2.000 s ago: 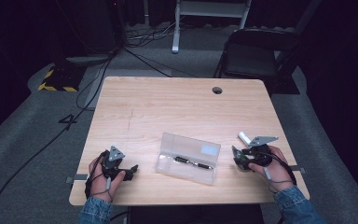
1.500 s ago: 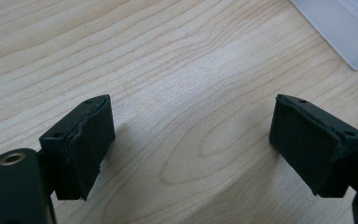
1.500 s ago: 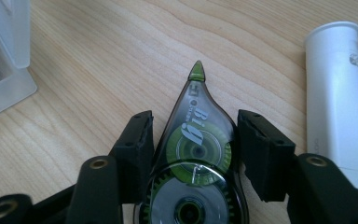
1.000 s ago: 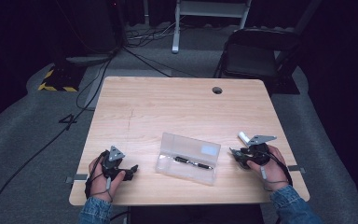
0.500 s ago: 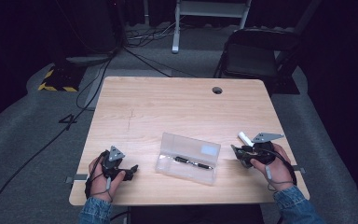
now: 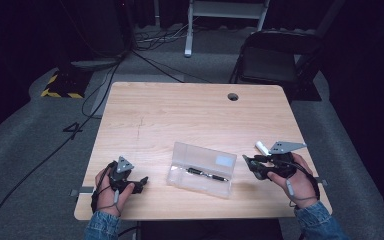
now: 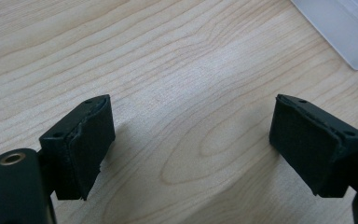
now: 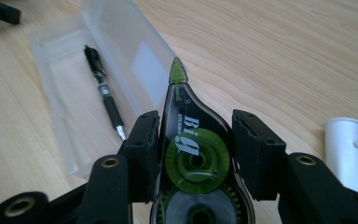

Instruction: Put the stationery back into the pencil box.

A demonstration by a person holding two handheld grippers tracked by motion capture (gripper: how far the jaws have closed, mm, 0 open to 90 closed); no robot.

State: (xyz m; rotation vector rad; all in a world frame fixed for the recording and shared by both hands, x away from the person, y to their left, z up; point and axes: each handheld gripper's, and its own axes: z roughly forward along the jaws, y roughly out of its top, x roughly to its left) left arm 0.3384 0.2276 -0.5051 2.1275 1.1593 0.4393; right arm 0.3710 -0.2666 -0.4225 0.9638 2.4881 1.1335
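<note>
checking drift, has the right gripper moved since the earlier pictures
Yes. The right gripper, shut on the correction tape, has edged toward the clear case.

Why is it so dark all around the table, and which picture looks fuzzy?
High view: light falls on the table while the floor and chair fade into gloom. Left gripper view: sharp wood grain, soft shadows under the left gripper. Right gripper view: the correction tape is crisp; the white tube and clear case look soft.
</note>
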